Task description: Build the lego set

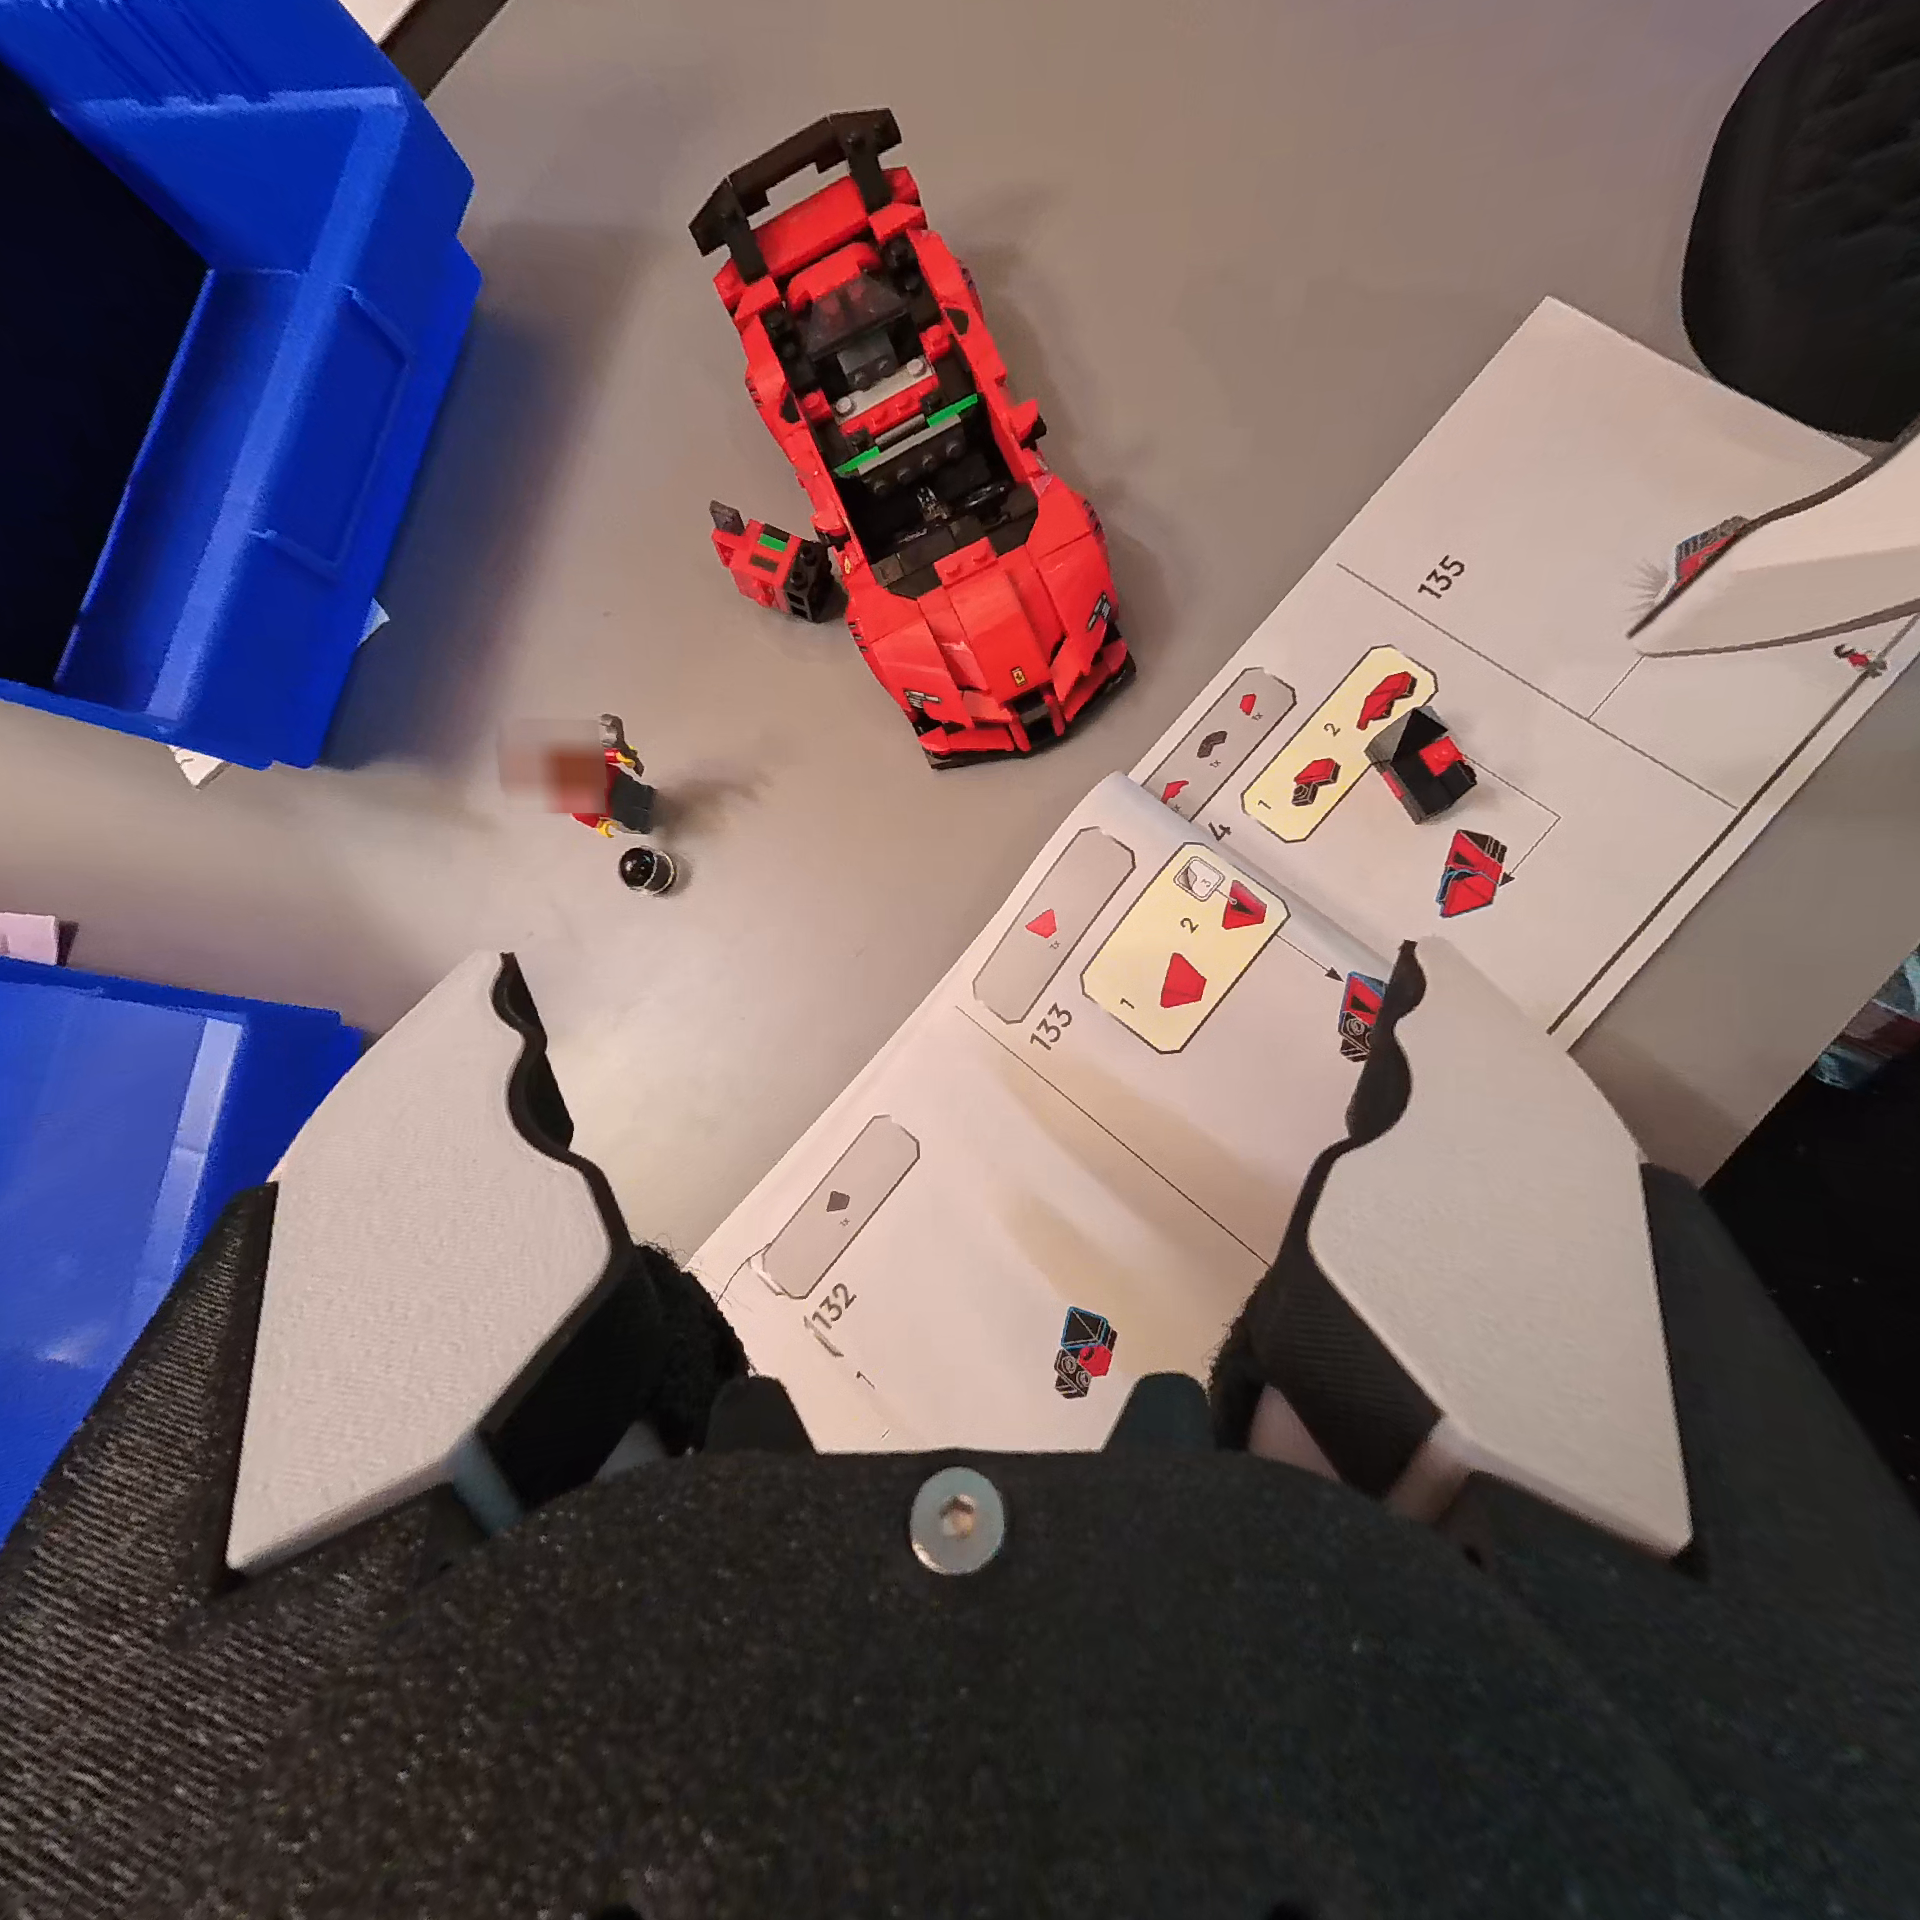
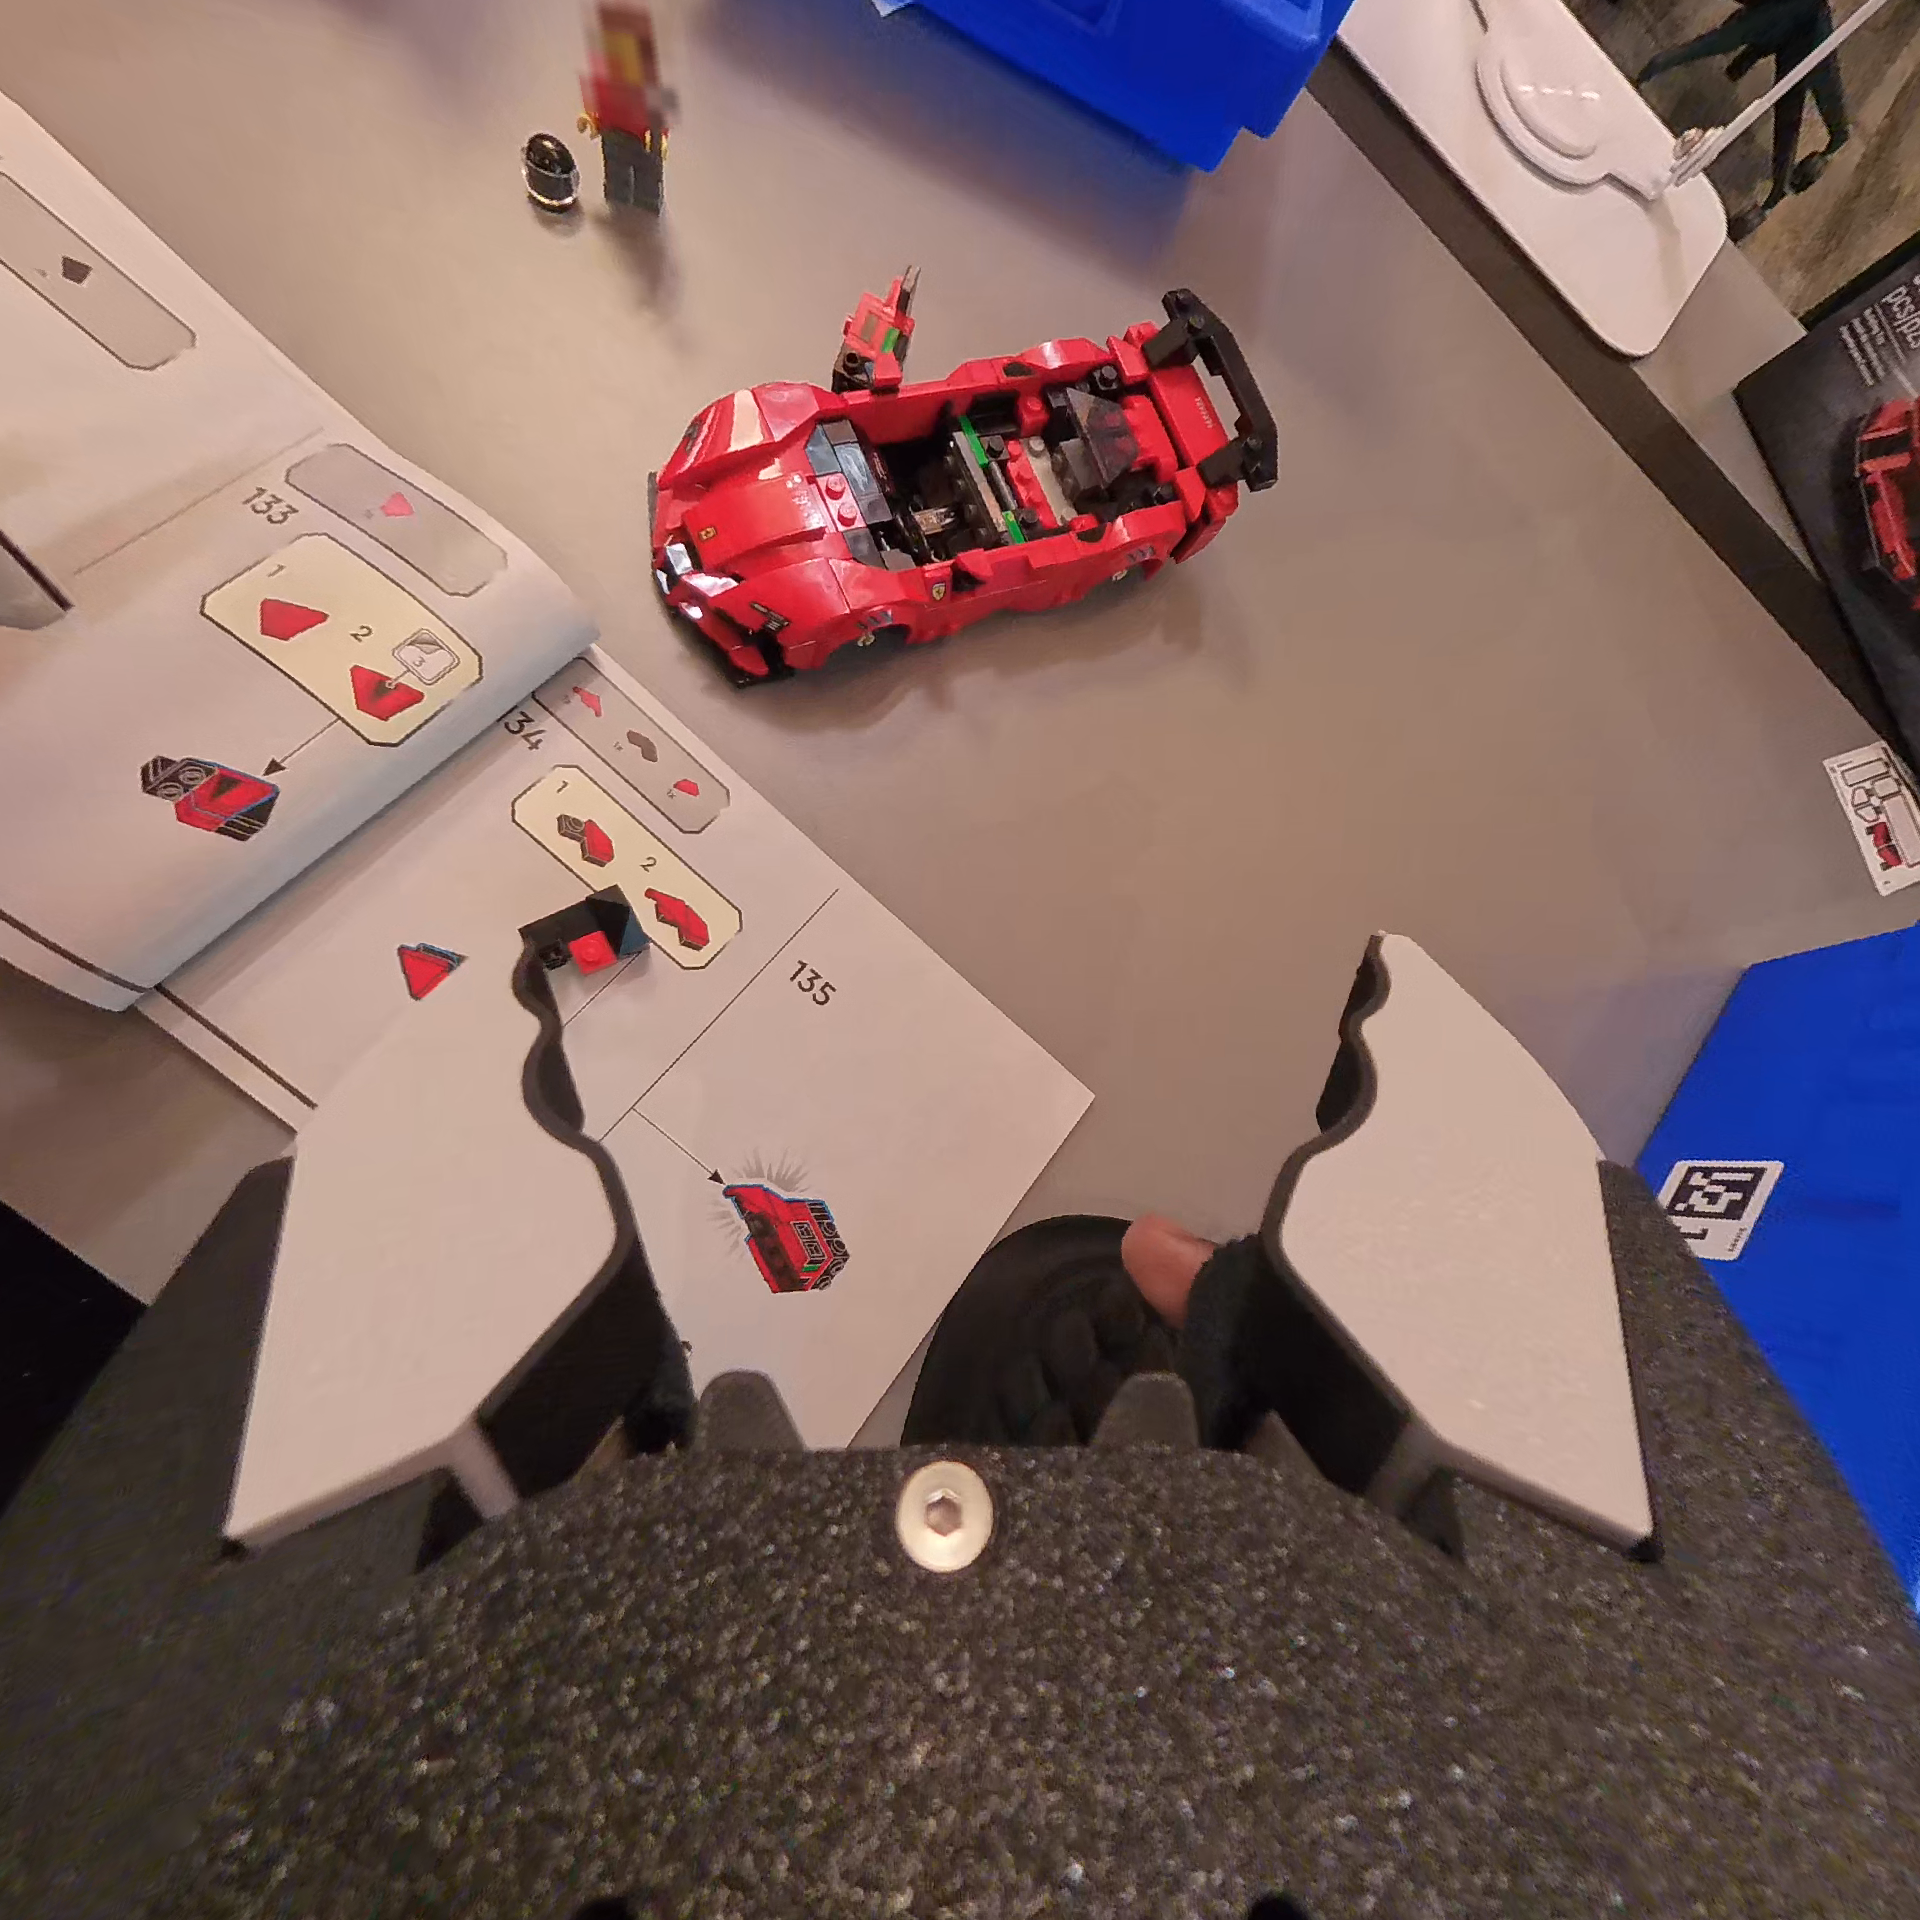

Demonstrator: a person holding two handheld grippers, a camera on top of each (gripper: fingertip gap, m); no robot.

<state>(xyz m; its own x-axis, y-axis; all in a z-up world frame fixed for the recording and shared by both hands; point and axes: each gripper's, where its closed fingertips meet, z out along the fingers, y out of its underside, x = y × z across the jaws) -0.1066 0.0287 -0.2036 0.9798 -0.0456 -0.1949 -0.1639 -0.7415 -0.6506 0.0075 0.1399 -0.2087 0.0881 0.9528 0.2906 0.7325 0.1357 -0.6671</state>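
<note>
From the left wrist view, I saw my left gripper (image 1: 956, 997) spread wide with nothing between its fingers, hanging above the open instruction booklet (image 1: 1039, 1164) on the grey table (image 1: 1195, 187). The red car (image 1: 914, 468) sat toward twelve o'clock from the fingertips, roof off, its nose pointing back at me. A small red door piece (image 1: 769, 561) leaned against the car's side at its nine o'clock. At ten o'clock from the gripper lay the little figure (image 1: 623, 779), with a black helmet (image 1: 649, 870) just beside it. A small black and red block (image 1: 1423, 764) rested on the booklet's far page, at one o'clock. Blue bins (image 1: 260, 364) filled the nine to eleven o'clock side.

From the right wrist view, my right gripper (image 2: 956, 966) was likewise spread and empty. The black and red block (image 2: 587, 935) lay on the page just beside the tip of the left finger (image 2: 540, 997); I could not tell whether they touched. The car (image 2: 956, 488) lay at twelve o'clock, its nose toward nine, well apart from the fingers. The figure (image 2: 629, 135) and helmet (image 2: 548, 171) were at eleven o'clock, and a blue bin (image 2: 1818, 1091) at three.
</note>
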